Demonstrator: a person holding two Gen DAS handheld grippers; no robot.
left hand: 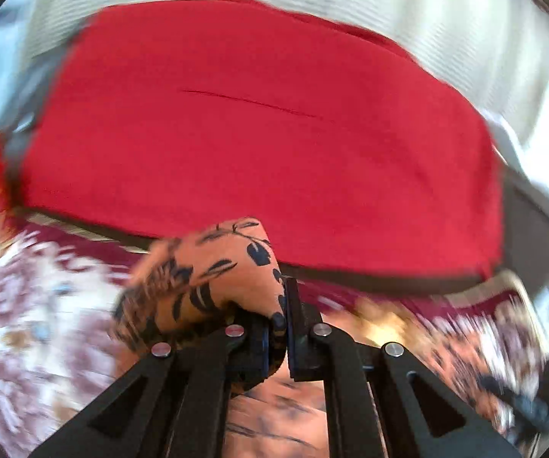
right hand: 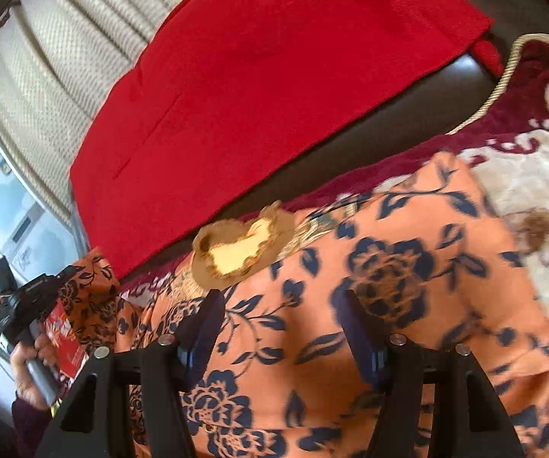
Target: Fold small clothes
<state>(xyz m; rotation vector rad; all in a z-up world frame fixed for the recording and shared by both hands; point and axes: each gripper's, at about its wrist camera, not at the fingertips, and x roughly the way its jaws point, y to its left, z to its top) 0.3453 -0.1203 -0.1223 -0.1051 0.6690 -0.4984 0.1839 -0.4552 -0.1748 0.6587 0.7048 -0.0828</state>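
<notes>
At the lower left of the right wrist view, the left gripper (right hand: 51, 286) pinches a corner of the orange flowered cloth (right hand: 369, 305) and lifts it. In the middle, the right gripper (right hand: 282, 328) hangs open over the cloth on the patterned rug (right hand: 533, 175). This looks like the folding step; next, carry the corner across.

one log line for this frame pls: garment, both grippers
garment: orange floral cloth on patterned cover | left gripper: jaws shut on cloth edge, lifted | right gripper: jaws open above cloth | red cloth: behind, flat
</notes>
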